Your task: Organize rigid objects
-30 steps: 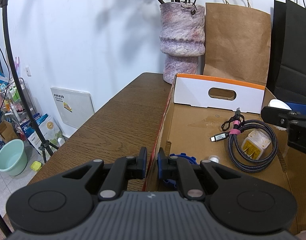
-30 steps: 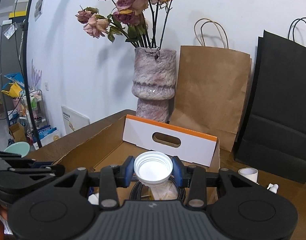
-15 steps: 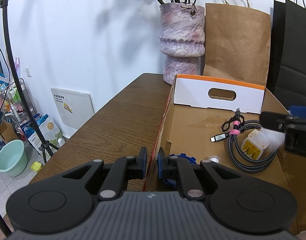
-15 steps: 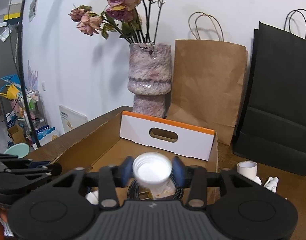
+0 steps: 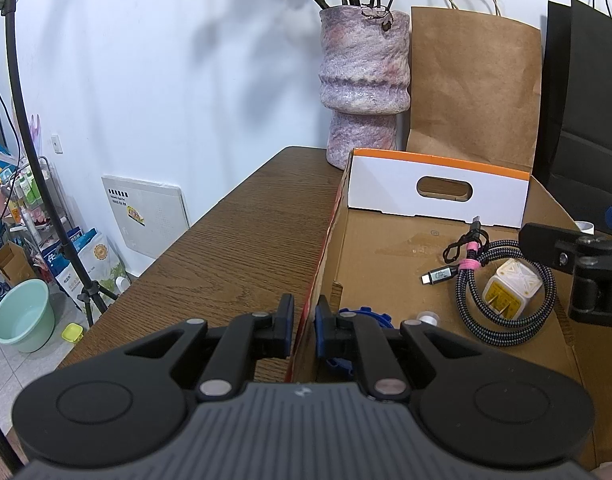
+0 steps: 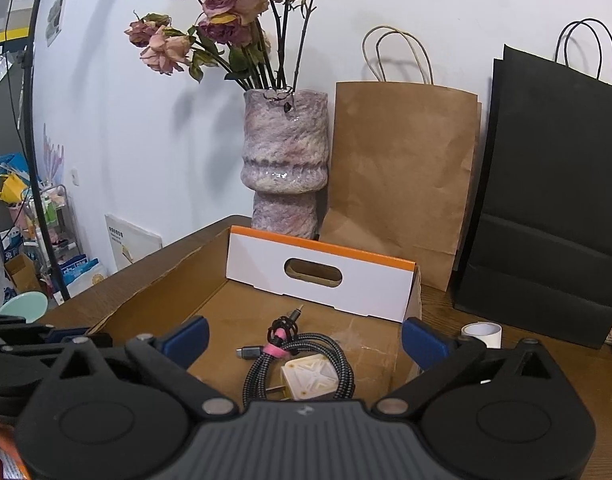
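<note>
Brown cardboard box [image 5: 385, 248] wall was clamped by left tool [image 5: 304, 322]; right tool [image 6: 304, 334], released, hung above white charger [image 6: 315, 378].

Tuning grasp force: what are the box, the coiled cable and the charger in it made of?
Box: matte brown corrugated cardboard, ragged edge, white printed end panel. Cable: braided fabric sleeve, black-grey weave, metal plug tip. Charger: probably hard off-white plastic, slight sheen, metal prongs.

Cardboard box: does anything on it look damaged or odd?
Yes. The cardboard box has a ragged, torn top edge on its left wall, where the left claw pinches it, and a pale stain marks its floor.
</note>
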